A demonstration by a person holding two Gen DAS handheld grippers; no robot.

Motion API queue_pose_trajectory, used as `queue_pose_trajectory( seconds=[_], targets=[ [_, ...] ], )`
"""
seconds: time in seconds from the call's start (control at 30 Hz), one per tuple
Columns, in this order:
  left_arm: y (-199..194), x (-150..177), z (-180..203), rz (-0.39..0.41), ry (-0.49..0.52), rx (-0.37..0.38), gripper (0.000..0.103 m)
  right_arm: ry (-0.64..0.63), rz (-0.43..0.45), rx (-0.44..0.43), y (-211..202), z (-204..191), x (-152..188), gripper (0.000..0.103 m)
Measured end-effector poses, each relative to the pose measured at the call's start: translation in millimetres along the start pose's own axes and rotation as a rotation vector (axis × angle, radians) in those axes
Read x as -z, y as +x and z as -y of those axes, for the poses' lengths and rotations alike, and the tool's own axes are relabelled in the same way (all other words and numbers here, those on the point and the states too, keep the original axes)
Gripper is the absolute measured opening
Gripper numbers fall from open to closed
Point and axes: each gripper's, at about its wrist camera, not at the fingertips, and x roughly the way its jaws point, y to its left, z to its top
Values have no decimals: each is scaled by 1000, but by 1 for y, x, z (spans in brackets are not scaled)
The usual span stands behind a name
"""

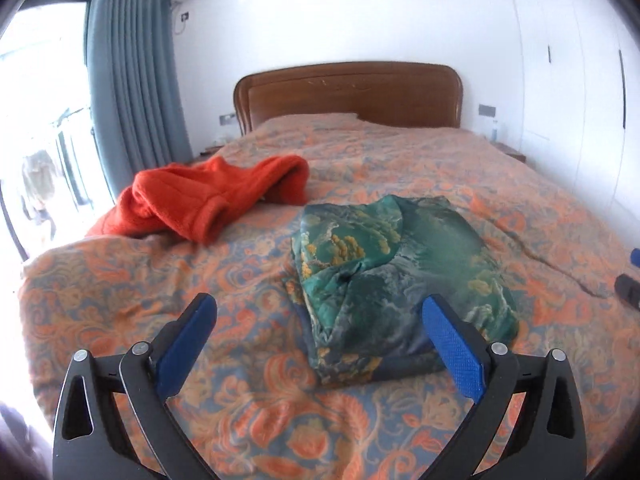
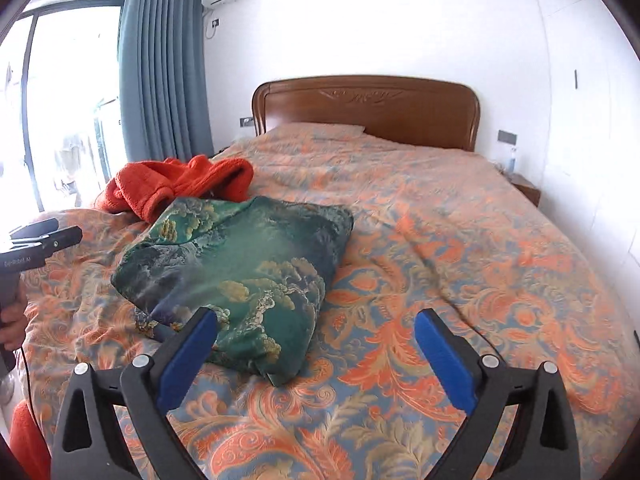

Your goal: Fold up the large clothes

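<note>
Looking through the left wrist view first, we note the left gripper (image 1: pixel 320 316) with its two blue-padded fingers (image 1: pixel 454 350) spread wide and released, nothing between them but air above the bed (image 1: pixel 120 292). One green printed garment (image 1: pixel 396 276) lies folded into a compact, roughly square packet on the patterned bedspread, just beyond the fingertips and toward the right finger. We judge it was set in the open middle of the bed so the fold stays flat and out of the way. One orange fleece garment (image 1: pixel 204 196) lies bunched and unfolded near the left bed edge, apart from the packet; we judge it is the next piece. At the far right edge a dark and blue bit of the other tool shows.

Right wrist view: the right gripper (image 2: pixel 316 326) is likewise spread and released, holding nothing. The same green packet sits ahead of its left finger, the orange garment just behind it, touching or nearly so; we cannot tell which. The left tool and a hand (image 2: pixel 14 320) gripping it appear at the left edge.

Count: two garments, one folded, one not; two grippers; one wooden headboard (image 2: pixel 368 108).
</note>
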Motion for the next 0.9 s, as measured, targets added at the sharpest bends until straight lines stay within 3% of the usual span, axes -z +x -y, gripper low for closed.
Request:
queue_pose_trajectory(
  seconds=[0.07,0.2,0.27,0.33,0.47,0.57,0.9],
  targets=[
    [-21,6,11,-6,-17,-23,103,34,31,39,-23,-1,1,101],
    [-46,16,23,-74,-58,58,103,93,-6,54,-60,-9,6,102],
    [-57,22,28,-89,-67,61,103,106,-2,87,-77,-12,12,102],
    [-67,29,32,-94,-65,35,103,93,32,125,-93,-16,20,102],
    [-84,44,42,-103,-55,54,103,37,26,172,-113,-32,34,102],
    [-97,51,47,-120,-71,77,103,6,26,177,-129,-44,42,102],
    [-128,54,54,-84,-19,46,103,2,-1,173,-149,-61,47,102]
  ],
)
